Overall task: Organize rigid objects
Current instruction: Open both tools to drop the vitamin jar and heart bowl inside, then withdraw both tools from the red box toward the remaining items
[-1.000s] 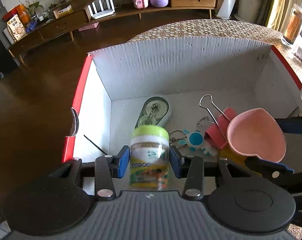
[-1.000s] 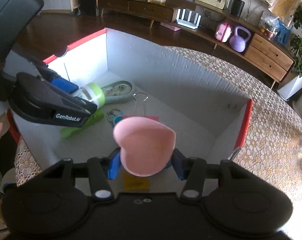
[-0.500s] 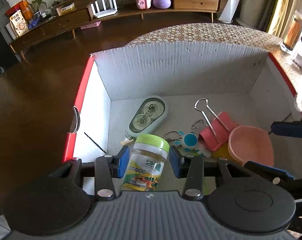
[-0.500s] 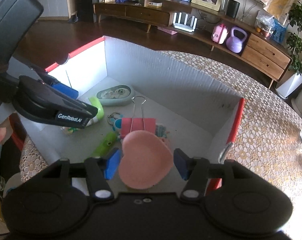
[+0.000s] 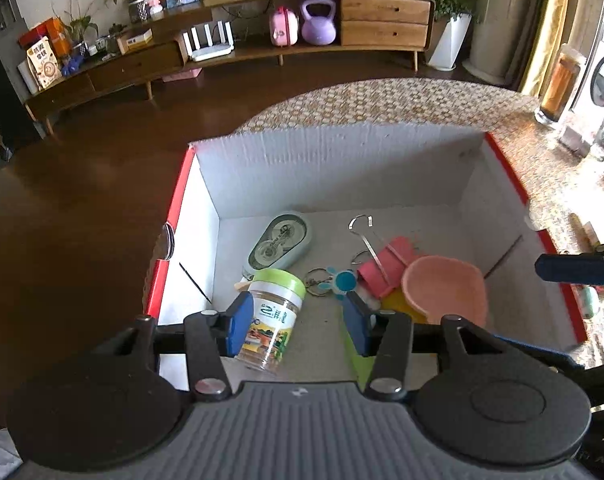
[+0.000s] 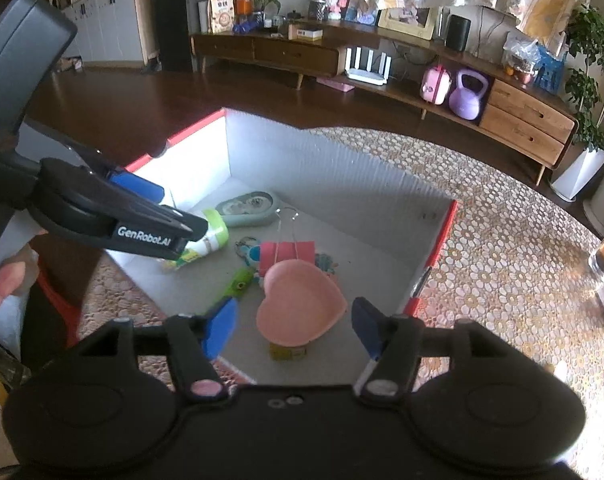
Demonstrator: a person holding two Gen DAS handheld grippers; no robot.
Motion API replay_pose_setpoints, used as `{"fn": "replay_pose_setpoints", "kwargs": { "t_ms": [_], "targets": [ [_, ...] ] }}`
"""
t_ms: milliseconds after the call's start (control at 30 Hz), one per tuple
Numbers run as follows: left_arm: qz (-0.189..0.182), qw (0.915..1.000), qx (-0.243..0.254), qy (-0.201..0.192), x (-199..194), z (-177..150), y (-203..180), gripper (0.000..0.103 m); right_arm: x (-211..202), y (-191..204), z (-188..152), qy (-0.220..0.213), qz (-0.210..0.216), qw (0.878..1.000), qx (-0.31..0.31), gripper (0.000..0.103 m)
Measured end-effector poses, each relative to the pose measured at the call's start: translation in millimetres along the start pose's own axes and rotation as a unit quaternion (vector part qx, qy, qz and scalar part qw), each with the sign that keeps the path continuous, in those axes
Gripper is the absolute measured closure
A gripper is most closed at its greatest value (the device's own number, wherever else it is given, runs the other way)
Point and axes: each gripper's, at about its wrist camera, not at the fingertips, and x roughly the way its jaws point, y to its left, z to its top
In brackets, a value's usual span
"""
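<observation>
A white corrugated box [image 5: 334, 168] with a red rim holds the objects. A clear jar with a green lid [image 5: 275, 316] lies tilted on the box floor. It leans by the left pad of my left gripper [image 5: 297, 326], whose jaws are opening, and the right pad stands apart from it. The pink heart-shaped dish [image 6: 299, 304] rests on the box [image 6: 322, 176] floor below my right gripper [image 6: 293, 330]. Those jaws are also opening, with both blue pads off the dish. In the right wrist view the left gripper [image 6: 153, 216] hovers over the jar [image 6: 205, 240].
Also in the box are a pale green tape dispenser [image 5: 279, 240], a pink binder clip [image 5: 386, 266], a blue keychain [image 5: 342, 280] and a green piece [image 6: 237, 284]. The box stands on a patterned tablecloth [image 6: 502, 240]. A glass bottle [image 5: 558, 88] stands at the table's far right.
Both grippers have risen and drawn back from the box floor with their jaws widening. The jar and the heart dish have left the pads and now lie in the box.
</observation>
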Motion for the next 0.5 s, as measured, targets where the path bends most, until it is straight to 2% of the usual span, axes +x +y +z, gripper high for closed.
{"fn": "replay_pose_setpoints", "kwargs": {
  "t_ms": [200, 333, 500],
  "targets": [
    [-0.005, 0.9998, 0.005, -0.016, -24, -3, -9, 0.054, -23, 3, -3, -0.017, 0.007, 1.000, 0.003, 0.038],
    [-0.010, 0.9995, 0.007, -0.030, -41, -6, -15, 0.044, -38, 1, -7, -0.025, 0.014, 0.999, 0.015, 0.033],
    [-0.018, 0.9986, 0.008, -0.049, -62, -10, -26, 0.044, -59, -6, -15, -0.037, 0.021, 0.999, 0.028, 0.029]
  ]
}}
